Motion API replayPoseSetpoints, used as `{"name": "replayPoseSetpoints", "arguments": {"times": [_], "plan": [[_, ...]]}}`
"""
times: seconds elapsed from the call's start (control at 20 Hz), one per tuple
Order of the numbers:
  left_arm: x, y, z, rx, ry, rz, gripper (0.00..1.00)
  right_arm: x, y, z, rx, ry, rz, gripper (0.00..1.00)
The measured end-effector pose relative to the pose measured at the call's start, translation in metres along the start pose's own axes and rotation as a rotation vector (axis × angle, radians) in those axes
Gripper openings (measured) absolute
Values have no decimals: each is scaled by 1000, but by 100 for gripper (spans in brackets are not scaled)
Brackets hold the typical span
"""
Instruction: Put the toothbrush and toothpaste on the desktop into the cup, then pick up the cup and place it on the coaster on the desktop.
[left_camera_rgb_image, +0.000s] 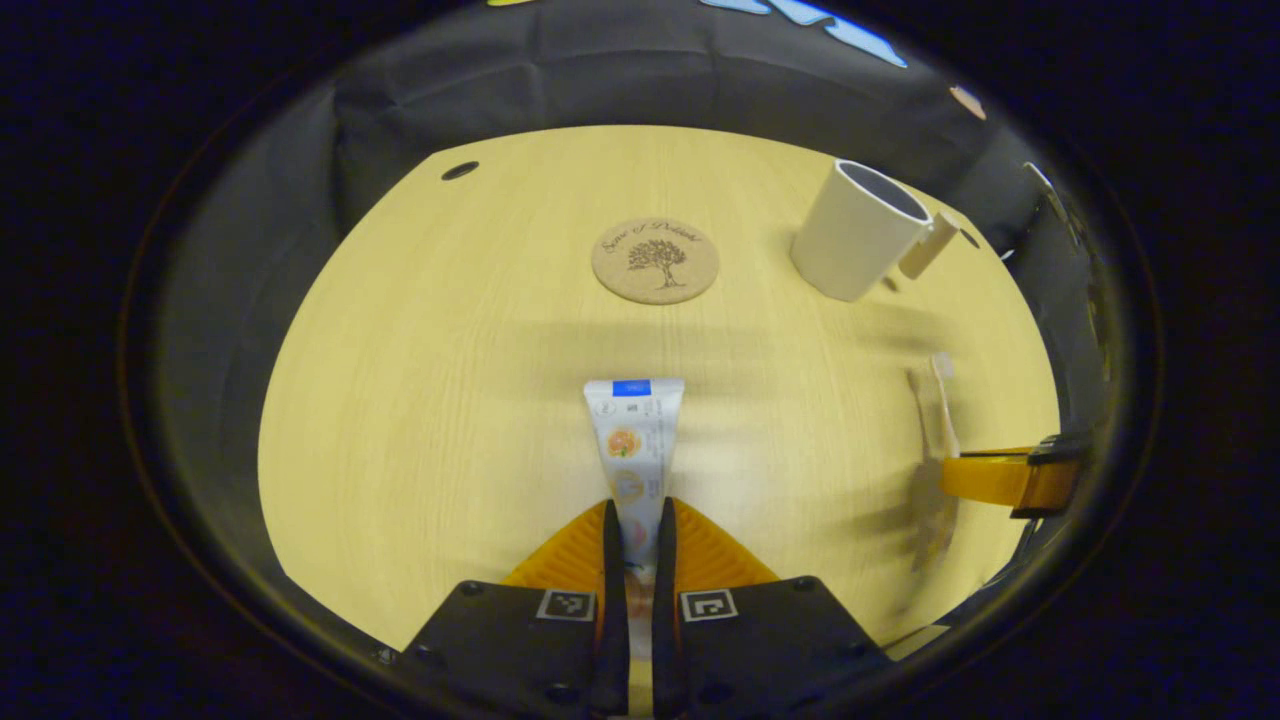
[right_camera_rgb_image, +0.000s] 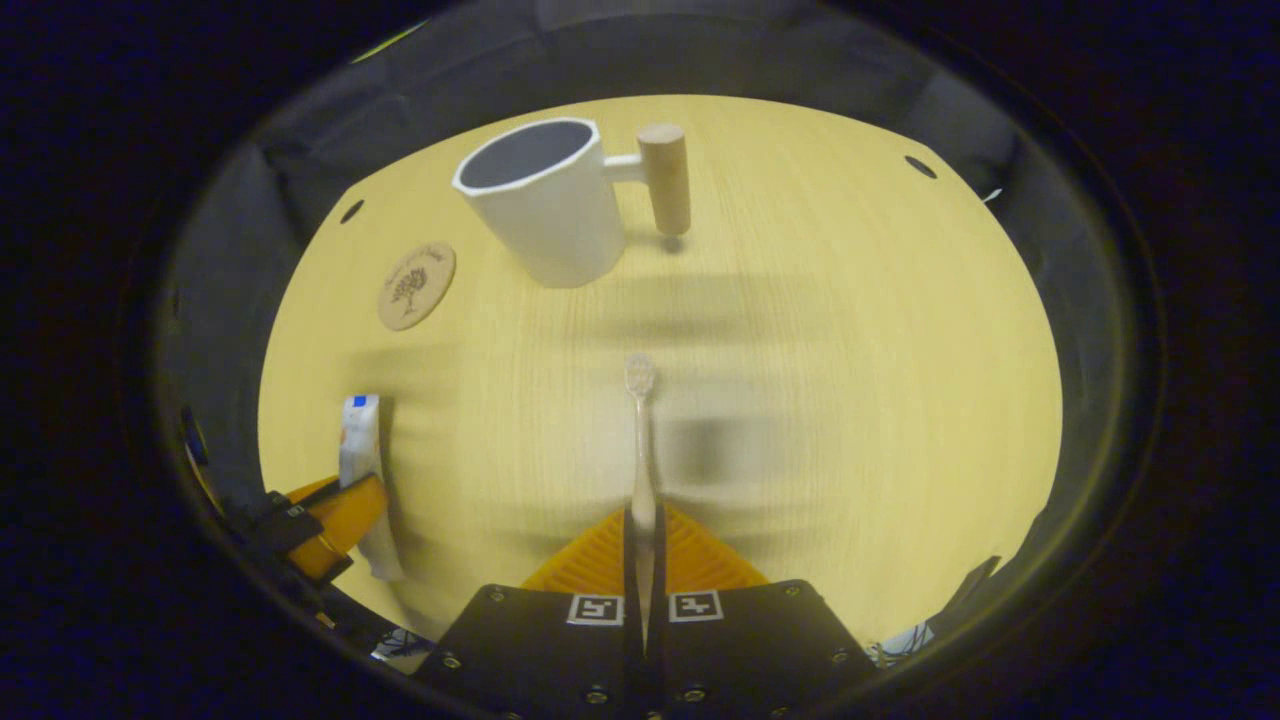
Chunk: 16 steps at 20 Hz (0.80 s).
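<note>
Left hand-held gripper (left_camera_rgb_image: 637, 535) level, clamping toothpaste (left_camera_rgb_image: 634, 440), right hand-held gripper (right_camera_rgb_image: 643, 535) clamping toothbrush (right_camera_rgb_image: 640, 440)

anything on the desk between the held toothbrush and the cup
Nothing visible. In the right gripper view the toothbrush is pinched in the right gripper, and only bare desktop lies ahead up to the cup. The coaster and toothpaste sit off to the side.

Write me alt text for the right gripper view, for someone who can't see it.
The right tool grips a clear toothbrush by its handle, bristles pointing ahead toward an empty white cup with a wooden handle on a pale wooden desktop. A cork coaster lies left of the cup, and the left tool holds a toothpaste tube at far left.
</note>
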<state>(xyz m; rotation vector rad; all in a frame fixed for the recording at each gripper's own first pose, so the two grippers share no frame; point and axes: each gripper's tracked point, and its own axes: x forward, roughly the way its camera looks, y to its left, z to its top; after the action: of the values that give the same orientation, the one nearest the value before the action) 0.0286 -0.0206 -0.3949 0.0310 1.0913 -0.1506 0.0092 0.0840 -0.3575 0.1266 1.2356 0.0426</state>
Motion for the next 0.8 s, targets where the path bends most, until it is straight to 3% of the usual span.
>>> {"name": "replayPoseSetpoints", "arguments": {"times": [0.35,0.8], "plan": [[-26,9,13,-41,-50,-2,17,-44,8,57,39,-165,53,2],[-64,22,5,-69,-66,-26,17,-68,39,166,73,-352,109,2]]}}
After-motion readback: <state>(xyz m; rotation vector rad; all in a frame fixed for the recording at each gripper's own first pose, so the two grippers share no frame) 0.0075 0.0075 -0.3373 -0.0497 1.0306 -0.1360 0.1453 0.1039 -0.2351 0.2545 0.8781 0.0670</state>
